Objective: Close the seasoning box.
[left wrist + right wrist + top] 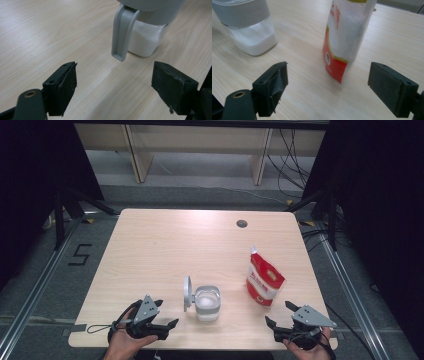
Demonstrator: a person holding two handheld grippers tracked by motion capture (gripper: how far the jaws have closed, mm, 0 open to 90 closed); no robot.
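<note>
Left gripper [167, 315] jaws spread wide, nothing between them, low over the near-left part of the wooden table [150, 250], aimed at the clear canister [207, 303] just ahead; right gripper [277, 315] likewise spread and empty at the near-right edge, facing the red-and-white pouch [263, 281]. Canister sits near-centre, grey band round the top, hinged lid [187, 293] flipped up on its left side, lower part holding white granules. Pouch stands upright just right of it, apart, top open, white powder showing through its clear panel.
</note>
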